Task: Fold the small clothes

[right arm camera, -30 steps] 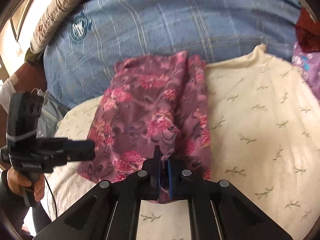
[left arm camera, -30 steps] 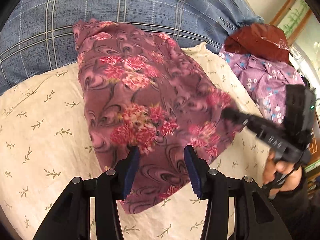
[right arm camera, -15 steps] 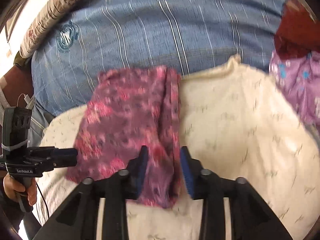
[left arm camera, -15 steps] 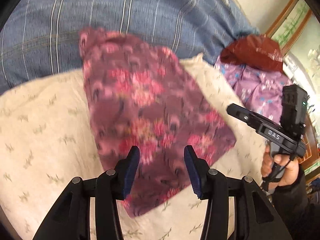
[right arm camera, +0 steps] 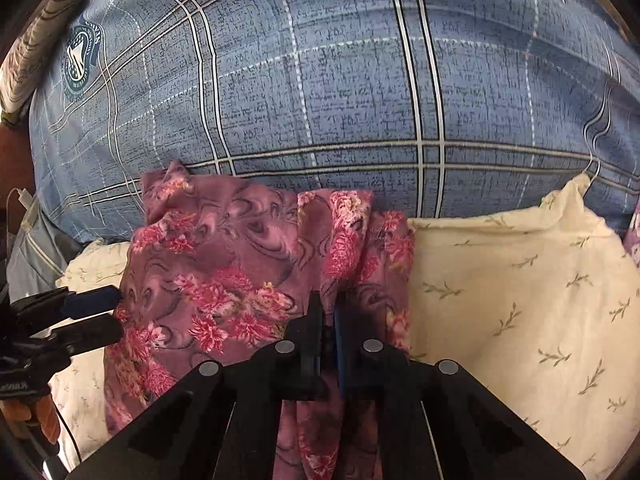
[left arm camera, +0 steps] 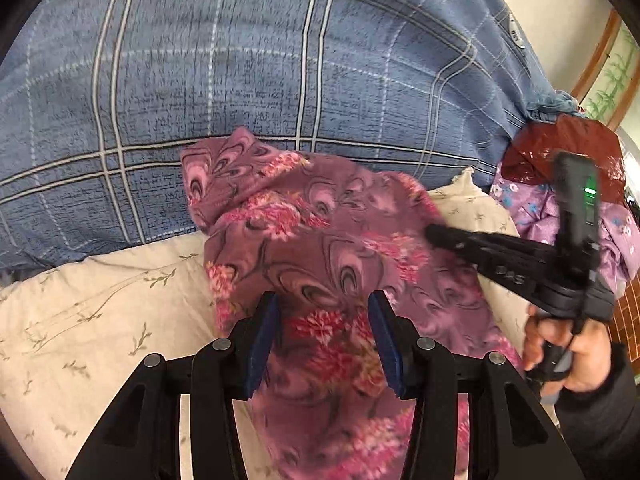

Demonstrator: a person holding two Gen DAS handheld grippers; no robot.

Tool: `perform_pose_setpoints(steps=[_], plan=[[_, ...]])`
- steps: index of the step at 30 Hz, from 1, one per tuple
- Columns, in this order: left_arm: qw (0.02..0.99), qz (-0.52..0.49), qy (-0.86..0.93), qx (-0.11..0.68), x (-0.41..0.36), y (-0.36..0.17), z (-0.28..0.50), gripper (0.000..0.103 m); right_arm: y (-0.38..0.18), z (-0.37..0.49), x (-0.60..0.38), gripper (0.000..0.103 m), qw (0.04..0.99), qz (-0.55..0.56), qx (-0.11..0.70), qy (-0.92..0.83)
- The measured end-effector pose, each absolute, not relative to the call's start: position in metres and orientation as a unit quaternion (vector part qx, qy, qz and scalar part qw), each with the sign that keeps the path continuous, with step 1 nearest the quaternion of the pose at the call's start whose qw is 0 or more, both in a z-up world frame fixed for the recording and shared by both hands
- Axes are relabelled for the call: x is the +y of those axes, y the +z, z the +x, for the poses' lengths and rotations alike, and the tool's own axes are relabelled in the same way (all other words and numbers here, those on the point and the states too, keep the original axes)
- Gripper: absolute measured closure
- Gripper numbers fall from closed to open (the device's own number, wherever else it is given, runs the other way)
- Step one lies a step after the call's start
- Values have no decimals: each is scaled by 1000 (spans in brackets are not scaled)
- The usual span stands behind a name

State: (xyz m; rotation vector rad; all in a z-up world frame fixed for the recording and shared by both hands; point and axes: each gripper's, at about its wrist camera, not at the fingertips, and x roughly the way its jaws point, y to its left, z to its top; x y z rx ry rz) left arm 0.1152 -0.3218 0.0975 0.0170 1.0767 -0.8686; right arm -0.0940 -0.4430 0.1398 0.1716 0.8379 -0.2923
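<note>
While my right hand-held gripper [right arm camera: 328,320] pinches the floral garment [right arm camera: 240,280] on the cream pillow [right arm camera: 520,288], left hand-held gripper [left arm camera: 324,340] gapes wide over it — soft, limp cloth, probably best taken by hems.

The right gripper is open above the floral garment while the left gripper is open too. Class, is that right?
Not quite. The right gripper is shut on the floral garment, pinching a fold between its pads, as the right wrist view shows. The rest holds: the left gripper is open, its jaws apart over the garment, as the left wrist view shows.
</note>
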Motion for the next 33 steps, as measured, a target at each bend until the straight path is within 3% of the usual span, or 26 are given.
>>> perform_pose_setpoints(steps=[3,8,12,19,25,29,30,32,33], plan=[[766,18,-399,504,-333,83,120,57,145,-99,-445,100,904,68,384,-173],[763,24,-401,506,-335,74,120,57,112,-87,-453,100,888,69,415,-183],[764,15,-412,495,-315,93,105,57,133,-107,-451,78,899,88,389,-180],[748,16,-447,491,-277,110,40,57,152,-170,-402,77,915,57,381,-115],[743,32,-429,513,-275,75,24,57,118,-190,-386,80,904,58,410,-109],[751,18,-419,510,-268,94,23,57,110,-194,-386,80,906,46,408,-107],[757,20,-418,501,-265,100,20,56,114,-195,-389,76,907,57,404,-103],[774,13,-410,482,-256,115,24,47,125,-202,-392,58,916,72,383,-92],[777,0,-405,481,-253,119,28,41,131,-206,-395,44,920,75,372,-95]])
